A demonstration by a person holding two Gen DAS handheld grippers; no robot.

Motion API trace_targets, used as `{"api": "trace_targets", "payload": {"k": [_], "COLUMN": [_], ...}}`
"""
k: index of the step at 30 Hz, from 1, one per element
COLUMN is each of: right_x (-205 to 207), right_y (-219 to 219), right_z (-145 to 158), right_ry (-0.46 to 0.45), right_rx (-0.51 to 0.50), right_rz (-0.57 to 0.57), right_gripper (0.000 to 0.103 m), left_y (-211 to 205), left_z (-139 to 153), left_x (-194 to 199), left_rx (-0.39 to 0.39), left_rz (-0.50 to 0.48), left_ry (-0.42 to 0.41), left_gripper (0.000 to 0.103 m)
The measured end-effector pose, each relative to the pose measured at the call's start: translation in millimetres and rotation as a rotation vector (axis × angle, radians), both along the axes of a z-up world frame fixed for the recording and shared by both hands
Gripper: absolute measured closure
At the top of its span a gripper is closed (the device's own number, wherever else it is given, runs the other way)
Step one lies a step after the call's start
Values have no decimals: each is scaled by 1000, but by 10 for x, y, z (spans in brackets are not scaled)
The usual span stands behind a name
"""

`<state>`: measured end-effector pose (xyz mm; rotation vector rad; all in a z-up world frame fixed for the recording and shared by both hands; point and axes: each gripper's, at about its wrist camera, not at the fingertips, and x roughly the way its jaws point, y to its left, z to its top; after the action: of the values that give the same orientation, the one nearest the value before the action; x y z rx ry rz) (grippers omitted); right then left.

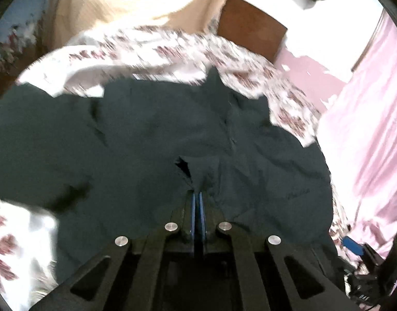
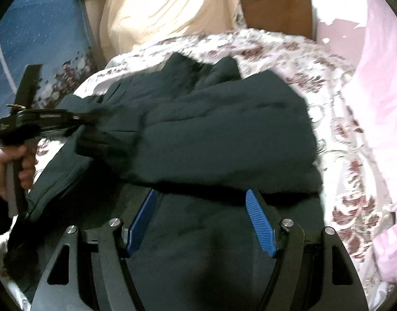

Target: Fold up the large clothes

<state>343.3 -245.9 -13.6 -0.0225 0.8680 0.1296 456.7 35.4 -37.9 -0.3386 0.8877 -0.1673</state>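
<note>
A large dark green-black jacket (image 1: 159, 134) lies bunched on a bed with a floral sheet (image 1: 172, 49). My left gripper (image 1: 197, 194) is shut on a pinch of the jacket's fabric. In the right wrist view the jacket (image 2: 211, 129) is partly folded over itself, and the left gripper (image 2: 79, 116) holds a sleeve or edge of it at the left, lifted slightly. My right gripper (image 2: 201, 194) is open with its blue pads (image 2: 260, 223) spread, empty, resting low over the jacket's near part.
A cream curtain (image 2: 159, 7) hangs behind the bed beside a brown headboard (image 2: 276, 7). A pink cloth (image 2: 380, 103) lies along the right side. A blue wall (image 2: 37, 26) is at the left. The floral sheet (image 2: 341, 129) shows around the jacket.
</note>
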Motion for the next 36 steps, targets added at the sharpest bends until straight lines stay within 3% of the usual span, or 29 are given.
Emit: {"api": "trace_targets", "payload": {"k": [4,8,14,15,19,28,30,31,33,34,36], "right_x": [88,384,961,1039,1133,1023,944,913,882,863,831], "right_y": [-170,-312,-428,-453,-395,-278,-167,-81,98,249,535], "right_z": [111,50,-563,-713,-901,-726,-615,-564,-484,-439,-375], "right_ry": [-64,-84,73,114,135,90,59,46,27,18,-2], "right_rx": [-21,-47,-81,-74,-85,-70,-57,-52,-48,-46,-38], "right_rz": [-56,-135,-218,-223,-219,-227,-214,-197,-150,-115,-53], "right_gripper": [36,36,36,36,35,28,27,26,25,25,25], "left_y": [300,369,272,280,295,513,607,681,826,934,1146], "left_z": [134,-44,-431,-478,-588,-506,-451,-413,-351,-309,-230], "left_x": [45,146,179,184,205,73,-8,-67,-174,-254,-403], "left_rx": [69,119,213,215,219,97,99,88,61,50,38], "left_rz": [62,53,43,44,46,104,126,145,183,221,299], "left_ry": [-27,25,73,80,88,112,122,120,108,96,64], "left_gripper": [99,99,98,98,98,91,84,75,47,24,18]}}
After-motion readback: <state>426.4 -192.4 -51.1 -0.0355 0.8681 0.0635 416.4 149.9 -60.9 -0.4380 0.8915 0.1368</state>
